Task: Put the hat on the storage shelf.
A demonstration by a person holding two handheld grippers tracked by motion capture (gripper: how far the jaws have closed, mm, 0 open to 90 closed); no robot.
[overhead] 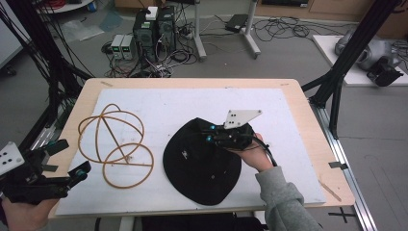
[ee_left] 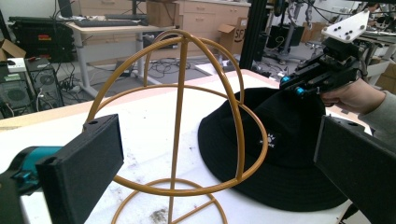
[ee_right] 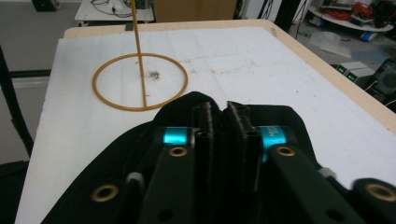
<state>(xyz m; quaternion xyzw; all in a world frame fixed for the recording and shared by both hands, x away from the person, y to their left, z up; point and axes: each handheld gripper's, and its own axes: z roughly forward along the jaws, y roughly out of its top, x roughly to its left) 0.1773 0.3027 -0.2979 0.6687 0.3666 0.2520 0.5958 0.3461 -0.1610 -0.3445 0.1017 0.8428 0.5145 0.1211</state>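
Pinching black hat crown fabric, right gripper jaws clamped for lift toward wire stand; left gripper jaws wide, waiting beside stand

My right hand-held gripper hides the pinched fold of the hat; the wire stand is cut off by the top edge.

My worktop, pale wood under a white sheet, stands on a grey floor. Beyond its far edge, computer towers sit among tangled cables; black frame posts flank my right side, wooden cabinets behind.
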